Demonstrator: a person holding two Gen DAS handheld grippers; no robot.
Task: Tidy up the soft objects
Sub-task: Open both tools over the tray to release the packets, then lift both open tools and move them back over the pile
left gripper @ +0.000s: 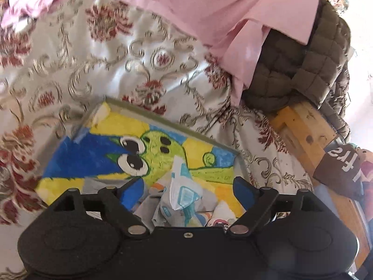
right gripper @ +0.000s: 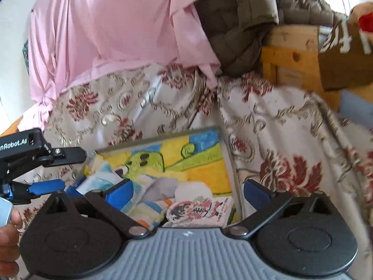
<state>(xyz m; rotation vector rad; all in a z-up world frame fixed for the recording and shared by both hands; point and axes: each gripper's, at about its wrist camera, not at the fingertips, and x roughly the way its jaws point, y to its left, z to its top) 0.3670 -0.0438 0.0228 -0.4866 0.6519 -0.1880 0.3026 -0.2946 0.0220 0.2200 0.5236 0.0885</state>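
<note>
- Our left gripper (left gripper: 186,190) hovers low with its blue fingers spread wide, holding nothing, right over a white and blue crinkly soft packet (left gripper: 180,192).
- Our right gripper (right gripper: 186,190) is spread wide too, holding nothing, over a small white cloth with a red cartoon print (right gripper: 198,210).
- Both soft things lie in a shallow box with a green cartoon face painted inside (left gripper: 98,154), so we think they are kept together there.
- Behind it lie a flowery cream bedspread (left gripper: 77,74) and a pink sheet (left gripper: 209,7).

Count: one painted box (left gripper: 116,137), one pink garment (left gripper: 209,11), one quilted jacket (left gripper: 303,53), one floral bedspread (left gripper: 70,58). Two grippers: left gripper (left gripper: 186,190), right gripper (right gripper: 188,191). Small folded cloths in box: number unclear.
</note>
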